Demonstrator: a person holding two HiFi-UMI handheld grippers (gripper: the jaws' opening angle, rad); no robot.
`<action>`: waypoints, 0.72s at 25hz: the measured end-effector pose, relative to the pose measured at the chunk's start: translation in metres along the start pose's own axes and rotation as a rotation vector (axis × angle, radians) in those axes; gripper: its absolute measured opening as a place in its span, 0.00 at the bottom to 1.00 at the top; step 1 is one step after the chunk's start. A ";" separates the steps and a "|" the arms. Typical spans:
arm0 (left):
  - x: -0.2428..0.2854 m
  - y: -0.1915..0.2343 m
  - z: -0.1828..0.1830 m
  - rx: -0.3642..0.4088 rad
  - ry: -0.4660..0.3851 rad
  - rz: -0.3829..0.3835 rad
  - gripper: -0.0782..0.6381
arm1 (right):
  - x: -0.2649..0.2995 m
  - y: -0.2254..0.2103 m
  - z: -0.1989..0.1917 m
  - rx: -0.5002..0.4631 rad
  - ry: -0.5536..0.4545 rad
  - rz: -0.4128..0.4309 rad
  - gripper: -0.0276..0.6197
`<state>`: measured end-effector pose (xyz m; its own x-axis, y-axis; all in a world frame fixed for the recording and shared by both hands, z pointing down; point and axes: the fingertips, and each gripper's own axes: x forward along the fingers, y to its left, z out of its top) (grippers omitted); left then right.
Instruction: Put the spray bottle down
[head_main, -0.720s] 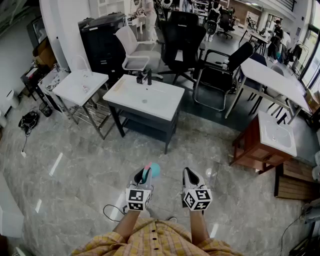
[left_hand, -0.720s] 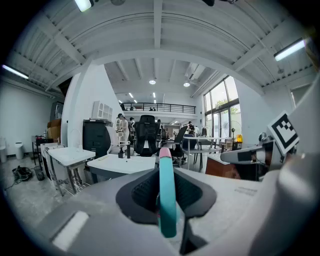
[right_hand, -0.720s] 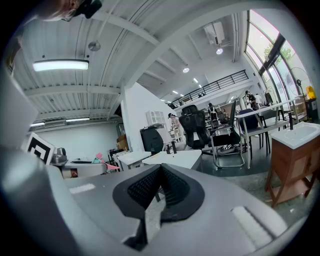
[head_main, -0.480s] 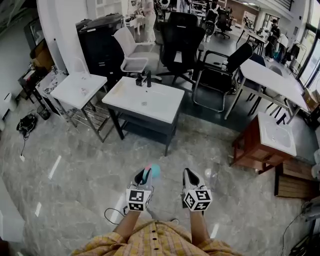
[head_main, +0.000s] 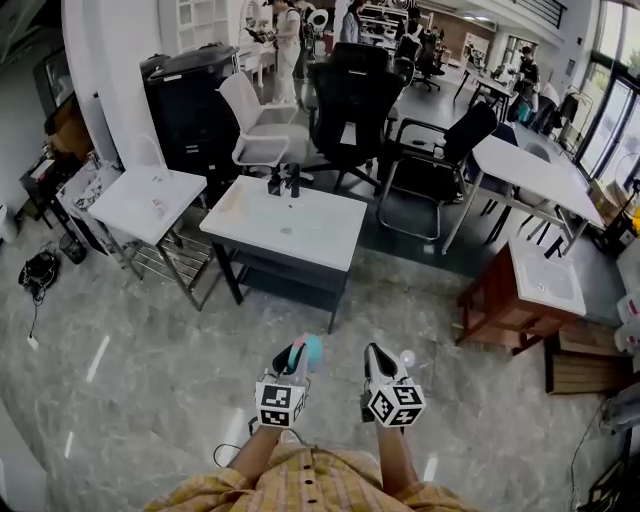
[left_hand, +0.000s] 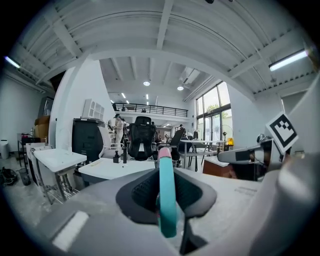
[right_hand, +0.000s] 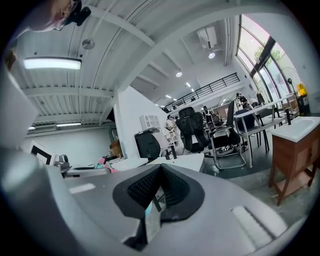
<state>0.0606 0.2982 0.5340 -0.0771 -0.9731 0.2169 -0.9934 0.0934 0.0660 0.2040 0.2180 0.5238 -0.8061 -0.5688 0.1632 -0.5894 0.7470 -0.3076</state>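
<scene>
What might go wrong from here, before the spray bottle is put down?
1. The left tool holds the spray bottle in the air over the hard floor, not yet above any surface; a slip would likely drop it.
2. The white sink table ahead carries a black faucet near its far edge; the bottle may bump it.

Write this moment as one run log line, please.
left tool: shut on spray bottle | right tool: shut, empty | spray bottle: held in air, not put down | white sink table: ahead

No legible text, label, brand, number or sign visible
</scene>
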 end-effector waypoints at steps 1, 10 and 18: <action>0.002 0.007 0.002 0.002 -0.004 -0.007 0.20 | 0.004 0.006 0.001 -0.004 -0.007 -0.001 0.04; -0.003 0.053 -0.005 -0.031 0.003 -0.039 0.20 | 0.030 0.044 0.003 -0.032 -0.027 -0.012 0.04; 0.002 0.076 -0.008 -0.033 -0.002 -0.025 0.20 | 0.062 0.052 0.000 -0.019 -0.023 0.009 0.04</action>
<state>-0.0141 0.3048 0.5471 -0.0530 -0.9757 0.2126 -0.9917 0.0764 0.1036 0.1231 0.2212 0.5183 -0.8100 -0.5698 0.1387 -0.5833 0.7585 -0.2907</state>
